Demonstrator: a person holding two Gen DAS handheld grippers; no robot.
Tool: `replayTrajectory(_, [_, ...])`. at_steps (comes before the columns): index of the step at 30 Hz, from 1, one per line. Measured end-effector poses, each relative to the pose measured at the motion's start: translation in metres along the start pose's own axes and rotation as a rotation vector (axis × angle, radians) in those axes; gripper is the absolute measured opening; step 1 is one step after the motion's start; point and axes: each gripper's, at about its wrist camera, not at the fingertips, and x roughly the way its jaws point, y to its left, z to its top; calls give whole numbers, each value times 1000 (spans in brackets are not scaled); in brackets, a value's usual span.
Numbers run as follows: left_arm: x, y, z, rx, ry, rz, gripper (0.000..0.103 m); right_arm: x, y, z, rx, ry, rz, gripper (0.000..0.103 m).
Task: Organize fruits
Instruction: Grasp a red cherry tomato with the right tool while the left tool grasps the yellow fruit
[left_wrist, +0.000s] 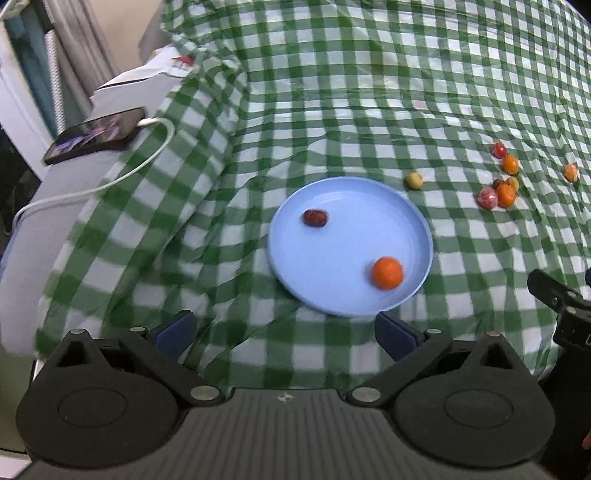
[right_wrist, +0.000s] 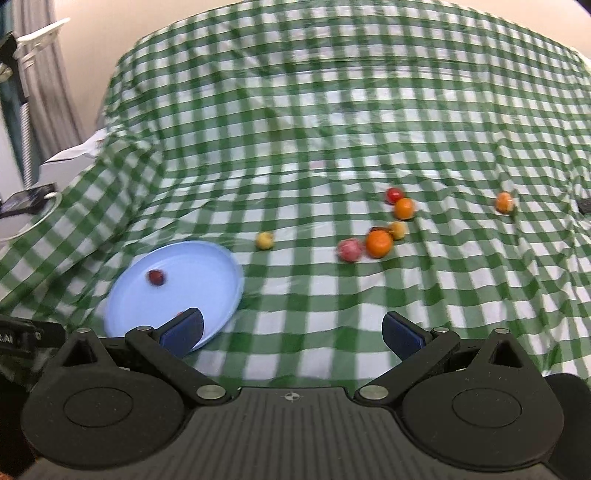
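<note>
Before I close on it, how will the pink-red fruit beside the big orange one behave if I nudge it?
The pink-red fruit looks round, so it will probably roll. It seems to touch the orange fruit, so a nudge may shift both. The checked cloth is wrinkled, which could slow or deflect it. The right gripper is open and empty.

one blue plate (left_wrist: 295, 258) sitting on the checked cloth | two fruits lying in it: one orange (left_wrist: 387, 272), one dark red date (left_wrist: 315, 218) | seven fruits lying loose on the cloth: three orange, two yellow, one red tomato (left_wrist: 499, 150), one pink | one phone (left_wrist: 92, 137) charging at left
</note>
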Motion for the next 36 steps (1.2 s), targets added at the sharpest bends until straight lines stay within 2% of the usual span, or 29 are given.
replayTrajectory(7, [25,-45,49,59,-19,-51,103,25,-39,14,33,-21,-107,102])
replayTrajectory(11, [49,-88,74,192,-31,-124,103,51,-70,37,36,-29,-125,102])
replayTrajectory(15, [86,-135,98,342,-33,-128,103,94,-99,73,-6,-37,-139,102])
replayTrajectory(19, [110,-163,118,389,-47,-181,103,148,-122,108,-44,-33,-139,102])
replayTrajectory(22, [130,-178,128,429,-58,-148,103,192,-136,126,-46,-6,-130,102])
replayTrajectory(26, [165,-174,146,401,-1,-136,102,246,-147,143,-62,34,-113,102])
replayTrajectory(30, [199,-162,168,353,65,-160,90,288,-144,150,-115,65,-89,96])
replayTrajectory(32, [213,-162,175,344,104,-176,88,305,-144,151,-131,90,-73,88])
replayTrajectory(34, [224,-161,179,341,120,-192,84,320,-146,151,-141,116,-63,66])
replayTrajectory(35, [230,-163,180,351,133,-209,77,325,-148,151,-137,130,-63,64])
replayTrajectory(36, [235,-164,179,355,151,-218,61,328,-142,149,-126,125,-63,65])
